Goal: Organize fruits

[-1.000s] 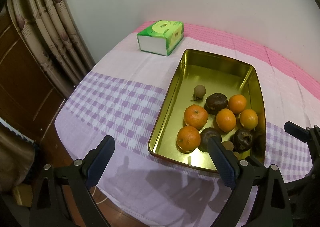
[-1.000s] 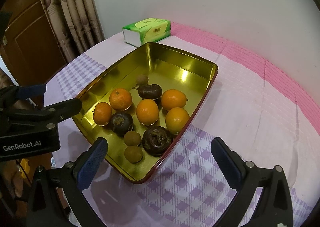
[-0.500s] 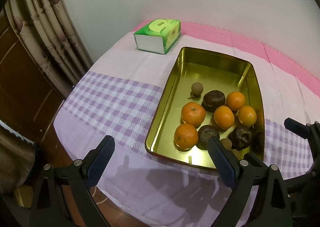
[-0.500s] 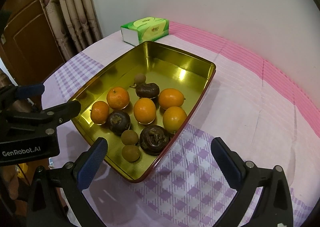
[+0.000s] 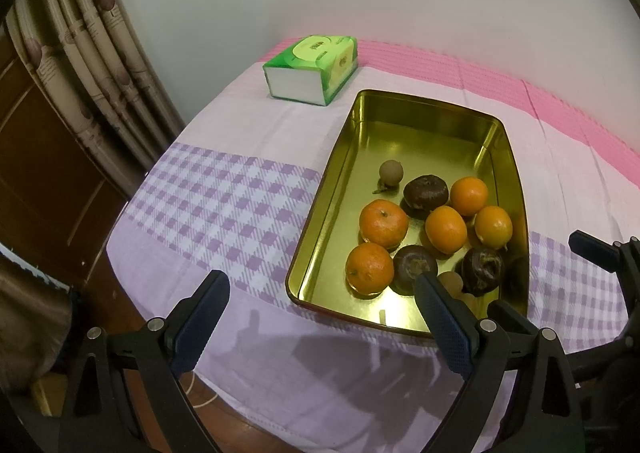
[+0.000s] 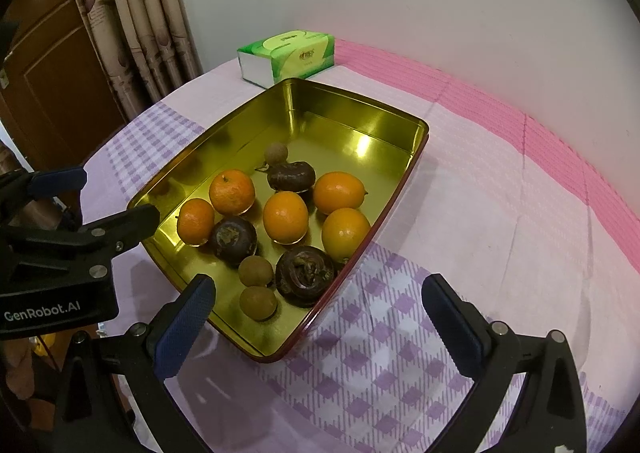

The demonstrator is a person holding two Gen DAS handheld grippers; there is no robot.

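Pulling both grippers back from shallow gold metal tray [image 6: 362,121]; tray is sitting lower, farther in both views. Left gripper [image 5: 320,327] and right gripper [image 6: 320,323] gaping wide, carrying nothing. Mixed fruits [image 6: 285,217] (orange citrus, dark wrinkled ones, small brown rounds) lying clustered at tray's near end, none on checked purple tablecloth [image 5: 224,209]. Sorting stage unclear.

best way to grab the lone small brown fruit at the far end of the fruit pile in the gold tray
Grip the small brown fruit across its round middle, coming from above: the far tray floor is bare, while a dark fruit crowds its near side.
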